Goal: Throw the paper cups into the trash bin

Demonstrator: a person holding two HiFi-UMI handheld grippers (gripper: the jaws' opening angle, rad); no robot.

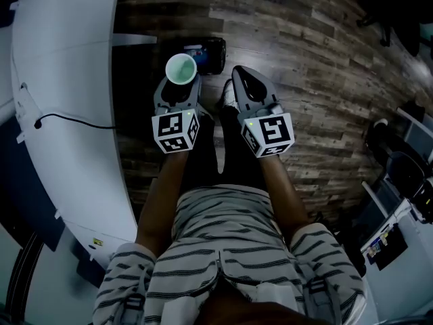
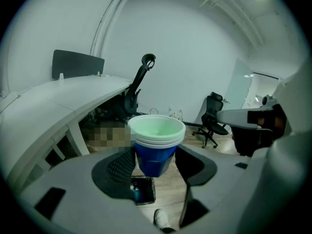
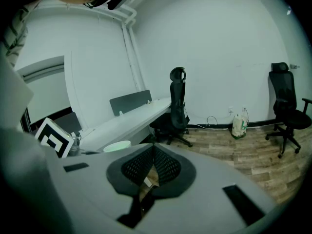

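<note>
My left gripper (image 1: 180, 81) is shut on a stack of blue paper cups (image 1: 181, 68) with white rims and a pale green inside, held upright in the air above the wooden floor. In the left gripper view the cups (image 2: 156, 145) stand between the two dark pads, and a small black trash bin (image 2: 143, 189) lies on the floor straight below them. In the head view the trash bin (image 1: 208, 53) sits just beyond the cups. My right gripper (image 1: 241, 73) hangs beside the left one. Its mesh pads (image 3: 165, 165) meet with nothing between them, and the cups' rim (image 3: 117, 146) shows to their left.
A long curved white desk (image 1: 61, 114) with a black cable runs along the left. Black office chairs (image 3: 178, 106) (image 3: 285, 106) stand on the plank floor, and a bag (image 3: 239, 125) leans at the far wall. The person's shoe (image 2: 161, 219) is near the bin.
</note>
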